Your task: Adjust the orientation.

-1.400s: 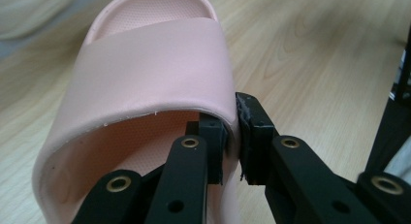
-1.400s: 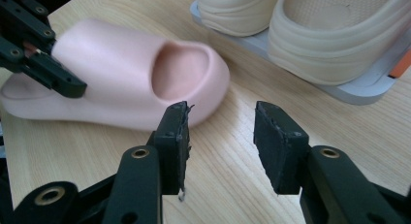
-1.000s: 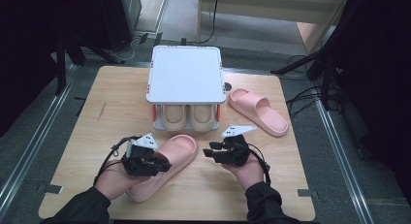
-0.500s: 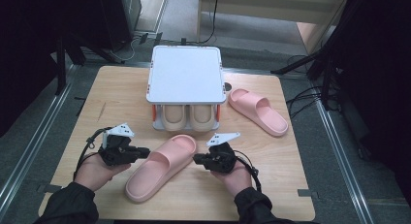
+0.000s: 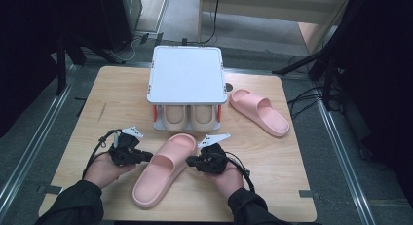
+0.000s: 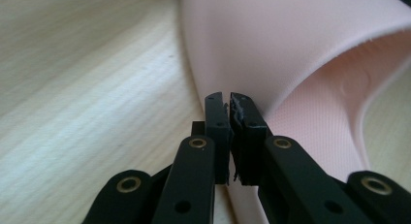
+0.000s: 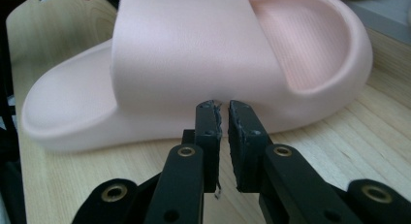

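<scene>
A pink slipper (image 5: 163, 169) lies on its sole, slanted across the front middle of the wooden table (image 5: 112, 103). My left gripper (image 5: 145, 157) is at its left side, jaws shut and empty, tips right against the strap's edge (image 6: 291, 49). My right gripper (image 5: 189, 161) is at the slipper's right side, also shut on nothing, tips just short of the sole wall (image 7: 194, 73). In the left gripper view the tips (image 6: 228, 99) sit by the strap opening. The right gripper's tips (image 7: 222, 107) point at the slipper's side.
A second pink slipper (image 5: 259, 111) lies at the right of the table. A small rack with a white top (image 5: 185, 74) stands at the back middle, with a beige pair (image 5: 187, 117) on its lower shelf. Bare wood lies left of the rack.
The left gripper let go of the slipper, swung out to the left, then came back to its left side. The right gripper moved in to its right side. The slipper has barely shifted.
</scene>
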`<state>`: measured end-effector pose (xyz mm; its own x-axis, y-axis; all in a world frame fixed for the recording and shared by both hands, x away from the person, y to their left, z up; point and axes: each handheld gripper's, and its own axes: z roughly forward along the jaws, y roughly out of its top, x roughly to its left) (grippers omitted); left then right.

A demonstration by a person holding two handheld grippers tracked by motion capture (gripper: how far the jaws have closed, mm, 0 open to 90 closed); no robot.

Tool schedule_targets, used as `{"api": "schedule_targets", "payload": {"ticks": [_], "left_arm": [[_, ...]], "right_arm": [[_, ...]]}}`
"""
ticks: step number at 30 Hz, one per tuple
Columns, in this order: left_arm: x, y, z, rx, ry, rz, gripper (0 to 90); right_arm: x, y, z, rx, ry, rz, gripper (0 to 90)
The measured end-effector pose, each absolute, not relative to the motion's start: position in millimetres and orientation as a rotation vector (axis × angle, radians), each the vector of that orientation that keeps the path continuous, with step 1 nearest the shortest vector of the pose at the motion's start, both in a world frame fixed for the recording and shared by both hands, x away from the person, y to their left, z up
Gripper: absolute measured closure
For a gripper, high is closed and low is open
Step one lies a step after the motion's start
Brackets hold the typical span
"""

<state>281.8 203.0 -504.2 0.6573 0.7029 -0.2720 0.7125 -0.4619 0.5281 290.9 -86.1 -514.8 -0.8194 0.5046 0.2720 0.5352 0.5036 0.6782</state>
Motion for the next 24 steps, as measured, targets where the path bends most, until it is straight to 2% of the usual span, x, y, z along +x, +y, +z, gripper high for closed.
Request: {"api": "schedule_targets", "payload": {"ticks": [17, 24], "left_arm": [[274, 189, -505, 2.249, 1.047, -0.117, 85.4], [274, 194, -501, 2.185, 1.053, -0.119, 82.2]], "right_arm": [[306, -96, -513, -1.022, -2.689, -1.219, 83.1], [308, -96, -512, -1.004, -2.695, -1.224, 80.3]]}}
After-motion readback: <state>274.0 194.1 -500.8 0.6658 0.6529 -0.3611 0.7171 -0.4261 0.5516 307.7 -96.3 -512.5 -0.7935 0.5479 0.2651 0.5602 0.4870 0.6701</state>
